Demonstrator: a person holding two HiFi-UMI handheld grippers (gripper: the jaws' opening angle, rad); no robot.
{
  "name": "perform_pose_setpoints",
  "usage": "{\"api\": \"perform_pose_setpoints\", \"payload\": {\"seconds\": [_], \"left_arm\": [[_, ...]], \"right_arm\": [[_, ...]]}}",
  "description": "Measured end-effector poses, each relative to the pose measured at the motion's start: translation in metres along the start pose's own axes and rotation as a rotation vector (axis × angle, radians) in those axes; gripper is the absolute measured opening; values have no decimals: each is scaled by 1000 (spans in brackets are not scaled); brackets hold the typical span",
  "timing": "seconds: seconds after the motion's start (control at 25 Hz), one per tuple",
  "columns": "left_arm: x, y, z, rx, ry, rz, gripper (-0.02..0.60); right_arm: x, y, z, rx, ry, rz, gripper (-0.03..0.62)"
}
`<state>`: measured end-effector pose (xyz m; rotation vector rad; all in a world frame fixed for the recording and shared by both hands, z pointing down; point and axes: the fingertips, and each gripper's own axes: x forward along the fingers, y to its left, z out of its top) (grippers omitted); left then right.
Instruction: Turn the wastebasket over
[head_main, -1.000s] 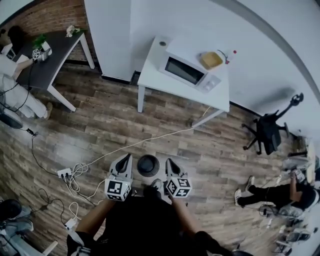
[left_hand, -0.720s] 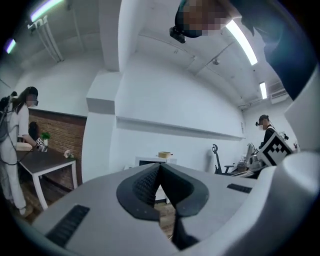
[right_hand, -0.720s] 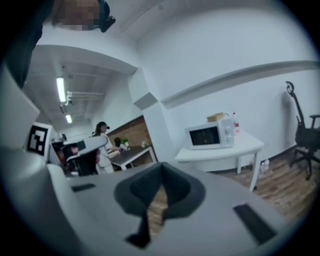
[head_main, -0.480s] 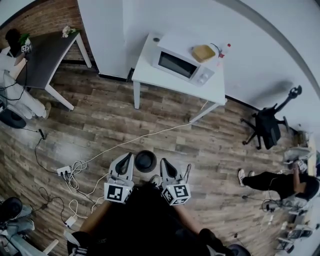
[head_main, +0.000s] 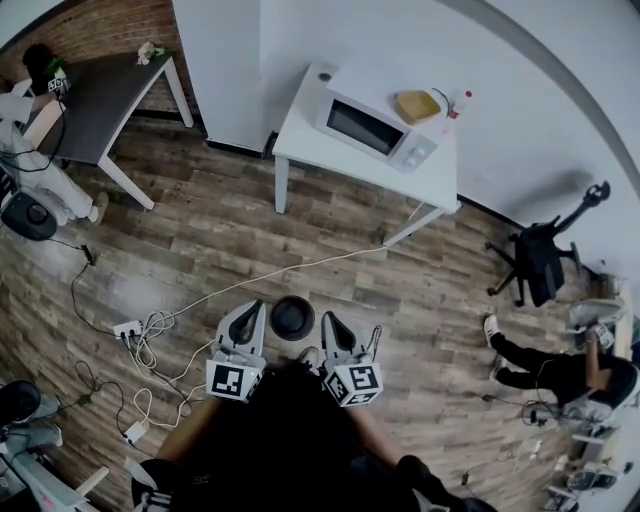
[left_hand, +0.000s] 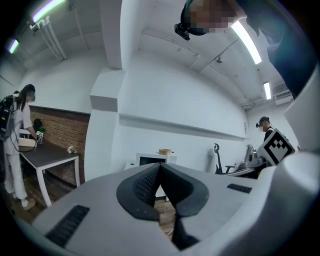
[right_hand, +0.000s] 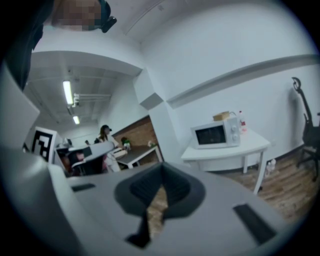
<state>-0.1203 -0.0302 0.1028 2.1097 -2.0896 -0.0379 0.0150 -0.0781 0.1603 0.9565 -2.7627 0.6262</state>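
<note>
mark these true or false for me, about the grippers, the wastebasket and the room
1. Both the left gripper and the right gripper are shut and hold nothing. True.
2. The wastebasket sits on the white table. False: it is on the wood floor, between the two gripper tips in the head view.
3. A microwave stands on the white table. True.
4. The black office chair is at the left, beside the dark table. False: it is at the right, near the white wall.
</note>
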Motion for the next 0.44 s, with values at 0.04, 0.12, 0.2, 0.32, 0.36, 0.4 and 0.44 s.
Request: {"api": "perform_pose_setpoints", "payload": {"seconds": [0.04, 0.12, 0.2, 0.32, 0.36, 0.4, 0.44], "left_arm": [[-2, 0, 0, -2, 0, 3, 32], [-3, 0, 0, 1, -1, 3, 32], [-2, 0, 1, 2, -4, 4, 32], [-2, 0, 1, -5, -6, 7, 32], [-2, 0, 1, -7, -6, 9, 32], [-2, -1, 0, -7, -5, 10, 32], [-2, -1, 0, -7, -4, 10, 32]], "right_arm": [[0, 1, -1, -3, 3, 1, 32], [-1, 2, -2, -3, 6, 1, 32], [-1, 1, -2, 2, 5, -3, 32], [-2, 0, 0, 3, 0, -9, 32], [-3, -1, 1, 2, -1, -9, 32], [-4, -1, 1, 1, -2, -9, 32], [-4, -2, 1, 0, -2, -9, 32]]}}
